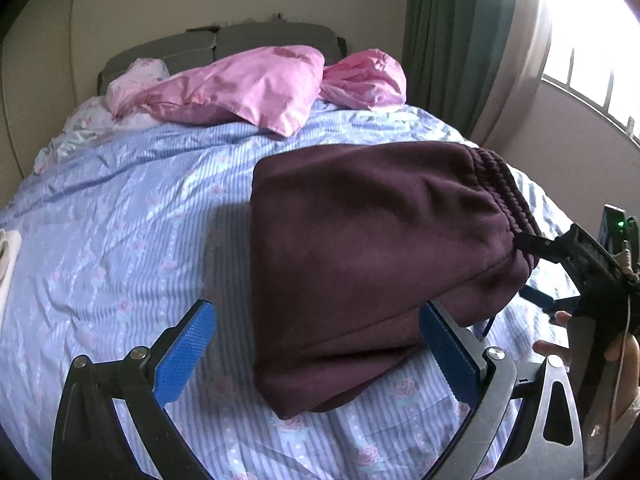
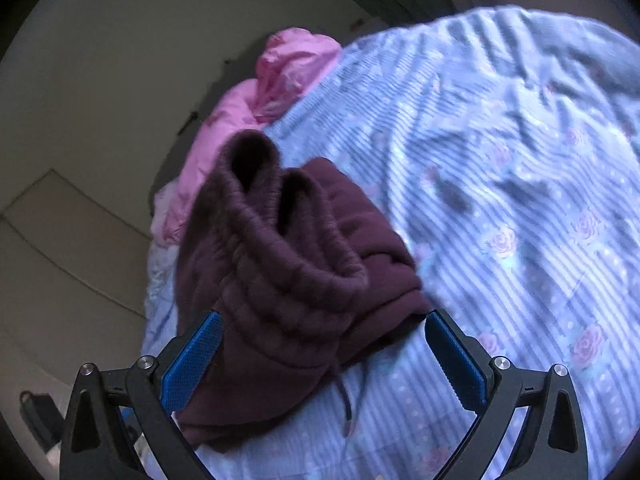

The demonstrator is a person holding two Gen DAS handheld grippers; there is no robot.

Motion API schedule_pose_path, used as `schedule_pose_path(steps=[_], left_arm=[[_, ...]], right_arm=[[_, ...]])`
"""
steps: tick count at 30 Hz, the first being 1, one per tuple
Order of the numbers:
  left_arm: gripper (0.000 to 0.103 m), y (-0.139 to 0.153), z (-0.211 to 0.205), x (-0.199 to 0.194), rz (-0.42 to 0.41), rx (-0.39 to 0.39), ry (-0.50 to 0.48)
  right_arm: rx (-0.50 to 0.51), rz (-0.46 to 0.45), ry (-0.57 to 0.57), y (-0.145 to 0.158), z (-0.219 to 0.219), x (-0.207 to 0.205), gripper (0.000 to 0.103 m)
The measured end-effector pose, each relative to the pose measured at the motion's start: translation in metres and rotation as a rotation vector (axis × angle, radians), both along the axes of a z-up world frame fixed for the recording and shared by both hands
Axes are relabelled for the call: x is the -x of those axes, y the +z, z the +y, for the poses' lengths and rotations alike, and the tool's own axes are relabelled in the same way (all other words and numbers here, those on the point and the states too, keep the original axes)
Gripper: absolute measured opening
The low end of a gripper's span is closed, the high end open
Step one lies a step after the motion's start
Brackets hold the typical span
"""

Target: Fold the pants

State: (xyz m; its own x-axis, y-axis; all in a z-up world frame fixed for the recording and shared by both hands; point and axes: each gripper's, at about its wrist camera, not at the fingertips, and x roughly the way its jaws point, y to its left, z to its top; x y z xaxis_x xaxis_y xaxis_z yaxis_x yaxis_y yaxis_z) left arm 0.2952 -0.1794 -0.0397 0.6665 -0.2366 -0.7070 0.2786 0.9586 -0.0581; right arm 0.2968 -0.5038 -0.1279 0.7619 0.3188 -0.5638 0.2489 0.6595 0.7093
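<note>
Left wrist view: maroon pants [image 1: 372, 264] lie folded into a compact block on the bed [image 1: 120, 240], waistband [image 1: 504, 188] turned toward the window [image 1: 592, 72] side.
Left gripper [image 1: 320, 356]: jaws wide apart, straddling the near edge of the block; one pad close against the cloth, contact uncertain, nothing clamped.
Right gripper [image 1: 532, 268]: seen here from the side at the waistband end, jaws apart, one finger at the elastic and one lower; person's hand [image 1: 592, 344] on its handle.
Right wrist view: right gripper [image 2: 324, 356] jaws apart around the bunched waistband [image 2: 280, 248]; drawstring [image 2: 346, 404] hangs loose onto the sheet.
Step in hand: judged late — block looks already doubled over, both tools open, likely a release or a tidy-up.
Next move calls for: if a further fold is wanted, both jaws closing on all layers at one edge; otherwise tucking the drawstring and flattening the raised waistband.
Only in left view: full outline of the block, pink pillows [image 1: 256, 88], curtain [image 1: 440, 40].
Only in right view: layered stack under the waistband, the drawstring.
</note>
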Motion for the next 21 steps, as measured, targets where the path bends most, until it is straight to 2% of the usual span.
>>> schedule_pose_path(steps=[3,9,21], left_arm=[[0.103,-0.003,-0.006,0.002,-0.007,-0.027,-0.016],[0.103,-0.012,-0.018,0.008,0.0,-0.054,-0.046],[0.103,-0.019,-0.018,0.006,0.015,-0.073,-0.035]], right_arm=[[-0.114,0.016,0.002,-0.02,-0.01,-0.006,0.103],[-0.22,-0.004,-0.014,-0.043,-0.015,-0.016,0.103],[-0.263,0.009,-0.032,-0.044,-0.017,-0.048,0.103]])
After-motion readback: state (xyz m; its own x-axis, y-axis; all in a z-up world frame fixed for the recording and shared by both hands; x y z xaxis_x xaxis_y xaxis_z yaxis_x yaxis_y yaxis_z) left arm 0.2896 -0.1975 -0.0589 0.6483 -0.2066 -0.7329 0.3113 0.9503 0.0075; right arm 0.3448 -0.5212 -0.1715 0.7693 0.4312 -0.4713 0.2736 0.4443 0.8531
